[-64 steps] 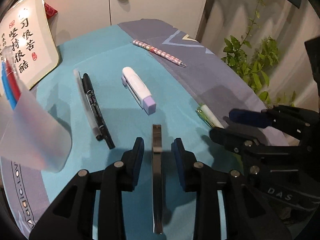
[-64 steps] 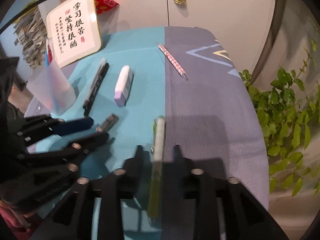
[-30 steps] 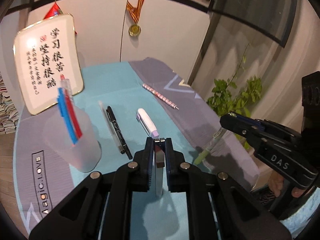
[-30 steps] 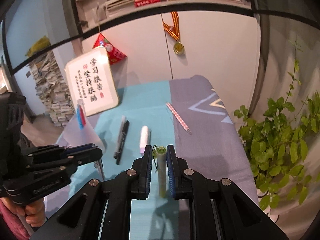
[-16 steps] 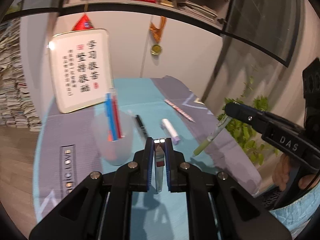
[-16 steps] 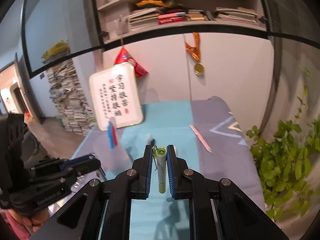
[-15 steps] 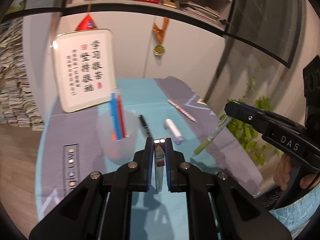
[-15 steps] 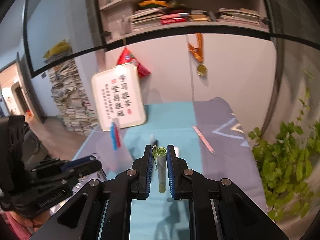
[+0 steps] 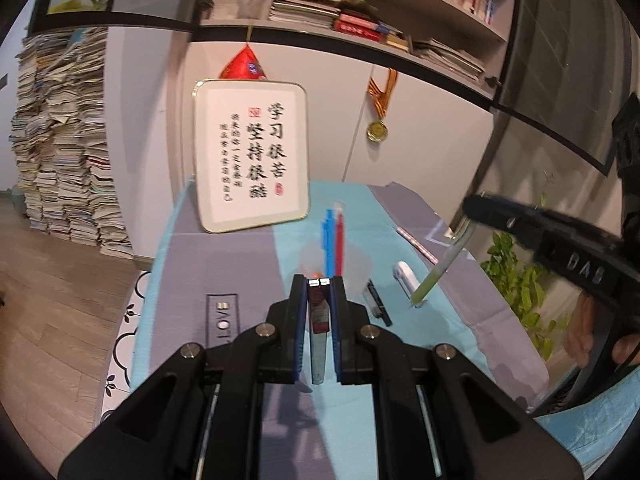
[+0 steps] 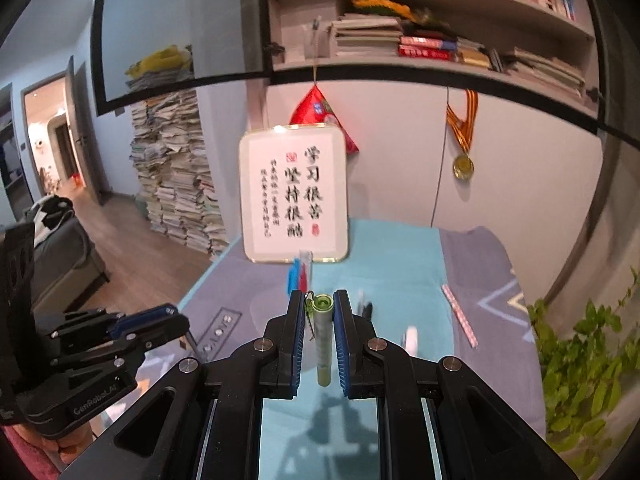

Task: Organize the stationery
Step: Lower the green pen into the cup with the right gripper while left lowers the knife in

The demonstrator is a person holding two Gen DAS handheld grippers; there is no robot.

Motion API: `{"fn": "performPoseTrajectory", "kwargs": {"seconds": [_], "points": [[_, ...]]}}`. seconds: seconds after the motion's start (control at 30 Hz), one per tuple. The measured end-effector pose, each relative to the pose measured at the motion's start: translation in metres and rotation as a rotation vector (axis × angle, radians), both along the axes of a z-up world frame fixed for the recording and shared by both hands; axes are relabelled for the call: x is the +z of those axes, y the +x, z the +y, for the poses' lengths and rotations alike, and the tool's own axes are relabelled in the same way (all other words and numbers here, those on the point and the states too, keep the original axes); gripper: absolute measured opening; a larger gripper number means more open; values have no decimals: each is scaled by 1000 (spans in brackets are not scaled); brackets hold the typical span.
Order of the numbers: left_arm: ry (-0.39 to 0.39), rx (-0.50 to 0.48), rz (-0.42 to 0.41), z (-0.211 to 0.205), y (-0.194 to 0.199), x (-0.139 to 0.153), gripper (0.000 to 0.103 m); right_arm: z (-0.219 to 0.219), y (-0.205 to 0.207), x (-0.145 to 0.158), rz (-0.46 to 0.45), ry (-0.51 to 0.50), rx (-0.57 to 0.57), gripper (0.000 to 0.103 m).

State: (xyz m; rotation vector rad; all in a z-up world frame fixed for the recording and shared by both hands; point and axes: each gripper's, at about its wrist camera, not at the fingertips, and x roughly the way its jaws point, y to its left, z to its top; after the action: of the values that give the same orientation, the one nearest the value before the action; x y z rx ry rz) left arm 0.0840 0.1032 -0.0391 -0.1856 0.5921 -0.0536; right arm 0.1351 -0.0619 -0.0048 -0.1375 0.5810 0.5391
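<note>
My left gripper (image 9: 319,280) is shut on a dark flat pen-like item (image 9: 319,320) and holds it upright above the table. Just beyond it stands a clear plastic cup (image 9: 352,268) with a blue pen (image 9: 329,240) and a red pen (image 9: 340,236) in it. My right gripper (image 10: 319,300) is shut on a light green pen (image 10: 323,340), held upright; it also shows at the right of the left wrist view (image 9: 468,212), pen (image 9: 440,268) hanging down. A white and purple correction tape (image 9: 406,276), a black pen (image 9: 378,304) and a pink checked pencil (image 10: 460,316) lie on the cloth.
A framed calligraphy sign (image 9: 252,164) leans on the wall at the back of the table. A medal (image 9: 377,131) hangs on the cabinet. A green plant (image 10: 580,352) stands at the table's right edge. Stacks of books (image 9: 60,152) stand on the floor left.
Both grippers, each with its pen, have swung left and risen. The cup now sits directly beyond my left gripper, and the calligraphy sign has come to mid-view.
</note>
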Motion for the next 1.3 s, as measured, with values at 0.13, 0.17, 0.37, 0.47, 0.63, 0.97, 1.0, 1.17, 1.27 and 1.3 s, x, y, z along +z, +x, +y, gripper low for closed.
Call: {"fn": "performPoseTrajectory", "kwargs": {"seconds": [0.13,0.17,0.37,0.47,0.63,0.97,1.0,1.17,1.27,1.3], "points": [[-1,17,-6,7,-1,0,9,15,-1,11,-38,-12,20,15],[-2,19,-7,9,-1,0,9,19,-1,12,-45,-20,26,15],[-3,29,-16,15,-2,1,9,35,8,14,-64,-27,36,15],[-2,33,-18,17,-2,1,9,38,15,14,-76,-20,25,15],[-2,40,-10,20,0,0,9,47,29,10,-71,-25,29,15],[2,41,1,21,5,-2,9,54,64,-23,40,-52,8,15],[1,38,3,21,6,-3,9,54,67,-28,55,-57,4,15],[-4,31,15,20,10,-7,9,53,76,-45,118,-62,1,15],[-9,31,19,21,12,-9,9,55,81,-56,155,-69,7,15],[-11,30,19,21,12,-9,9,55,83,-60,171,-70,7,15]]}}
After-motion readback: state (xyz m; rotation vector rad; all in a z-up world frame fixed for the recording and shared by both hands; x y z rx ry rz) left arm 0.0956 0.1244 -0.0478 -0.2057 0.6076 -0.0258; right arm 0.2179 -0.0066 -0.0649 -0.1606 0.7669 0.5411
